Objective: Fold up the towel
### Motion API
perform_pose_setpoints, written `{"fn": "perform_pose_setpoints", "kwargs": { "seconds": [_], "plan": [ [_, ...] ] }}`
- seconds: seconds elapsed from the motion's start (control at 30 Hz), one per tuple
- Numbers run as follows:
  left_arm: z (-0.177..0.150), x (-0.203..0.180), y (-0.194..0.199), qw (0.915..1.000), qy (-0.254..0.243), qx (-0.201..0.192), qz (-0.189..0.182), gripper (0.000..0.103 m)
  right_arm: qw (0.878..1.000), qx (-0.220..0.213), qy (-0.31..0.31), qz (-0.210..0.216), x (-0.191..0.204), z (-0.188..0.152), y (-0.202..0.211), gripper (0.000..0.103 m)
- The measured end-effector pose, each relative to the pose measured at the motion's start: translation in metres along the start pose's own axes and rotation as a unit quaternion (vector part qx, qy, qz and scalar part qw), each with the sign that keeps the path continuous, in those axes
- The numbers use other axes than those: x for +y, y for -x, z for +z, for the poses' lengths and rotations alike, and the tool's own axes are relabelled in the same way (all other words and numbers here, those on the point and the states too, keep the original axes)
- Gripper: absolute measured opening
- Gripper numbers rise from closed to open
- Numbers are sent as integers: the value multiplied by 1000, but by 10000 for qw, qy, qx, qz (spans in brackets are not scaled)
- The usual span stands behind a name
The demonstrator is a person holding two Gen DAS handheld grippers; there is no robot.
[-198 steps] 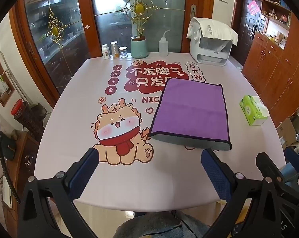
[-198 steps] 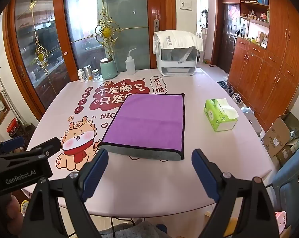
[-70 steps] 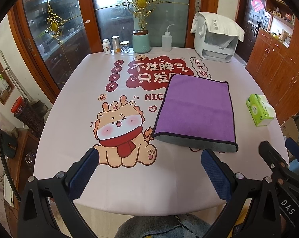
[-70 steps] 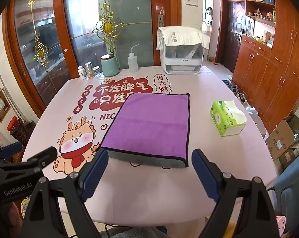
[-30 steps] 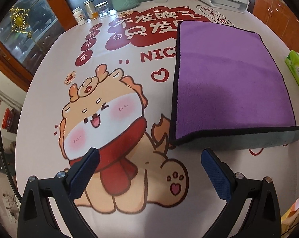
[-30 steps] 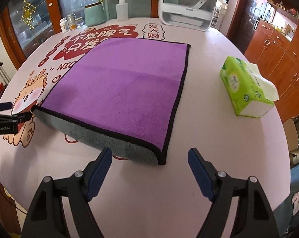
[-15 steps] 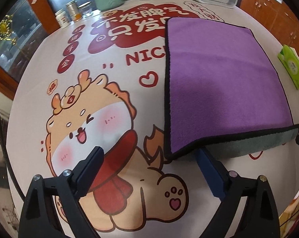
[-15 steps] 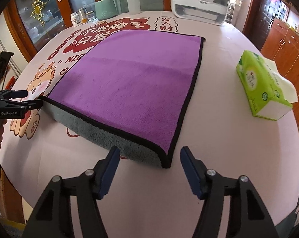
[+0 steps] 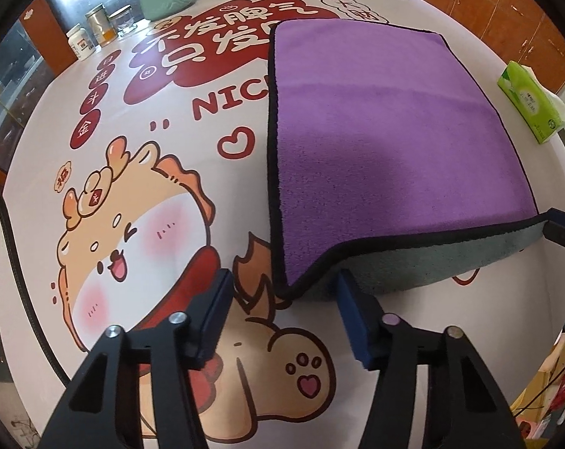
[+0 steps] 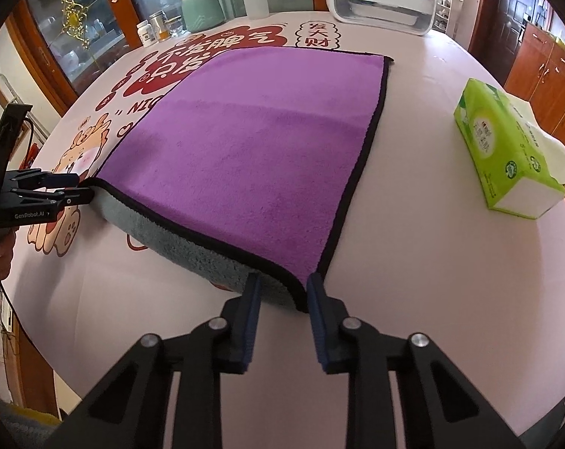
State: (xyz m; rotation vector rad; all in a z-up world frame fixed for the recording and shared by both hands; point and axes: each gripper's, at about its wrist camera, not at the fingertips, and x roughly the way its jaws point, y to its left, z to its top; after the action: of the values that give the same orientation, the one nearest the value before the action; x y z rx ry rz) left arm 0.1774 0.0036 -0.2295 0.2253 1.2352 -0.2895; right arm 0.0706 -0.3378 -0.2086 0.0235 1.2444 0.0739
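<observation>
towel (image 10: 252,142): purple face up, grey underside showing along the near edge, black trim. Already doubled once by the look of it; lies flat on the table (image 10: 413,280), over the right part of the printed cloth.
left gripper (image 9: 282,292): jaws apart at moderate width, straddling the near-left corner, not clamped.
right gripper (image 10: 282,284): jaws narrowed around the near-right corner, a gap visible on both sides; no grip yet, as far as I can tell.
progress: early-mid. One fold seems done; next fold not started, both near corners lined up for pinching.
left to do: close on both corners, lift, carry to the far edge, flatten.
nearby: tissue box (image 10: 507,153) right of towel, well apart; jars and bottle at far table edge.
</observation>
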Motion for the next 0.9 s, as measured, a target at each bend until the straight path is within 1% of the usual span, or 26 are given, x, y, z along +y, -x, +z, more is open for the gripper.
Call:
{"fn": "perform_pose_setpoints", "kwargs": {
  "seconds": [0.3, 0.43, 0.47, 0.7, 0.9],
  "plan": [
    [-2, -7, 3, 9999, -99, 15, -87, 32, 9997, 11, 248, -47, 4, -5, 2, 9],
    [-2, -6, 3, 10000, -40, 41, -75, 28, 9996, -22, 297, 24, 4, -8, 5, 5],
    [-2, -7, 4, 10000, -29, 40, -51, 26, 9995, -47, 311, 20, 4, -9, 5, 5],
    [-2, -10, 5, 9999, -41, 27, 126, 24, 9988, -73, 490, 42, 6, -11, 5, 4],
    [-3, -11, 5, 9999, -3, 29, 153, 24, 9981, -58, 602, 135, 3, -7, 4, 6]
  ]
}}
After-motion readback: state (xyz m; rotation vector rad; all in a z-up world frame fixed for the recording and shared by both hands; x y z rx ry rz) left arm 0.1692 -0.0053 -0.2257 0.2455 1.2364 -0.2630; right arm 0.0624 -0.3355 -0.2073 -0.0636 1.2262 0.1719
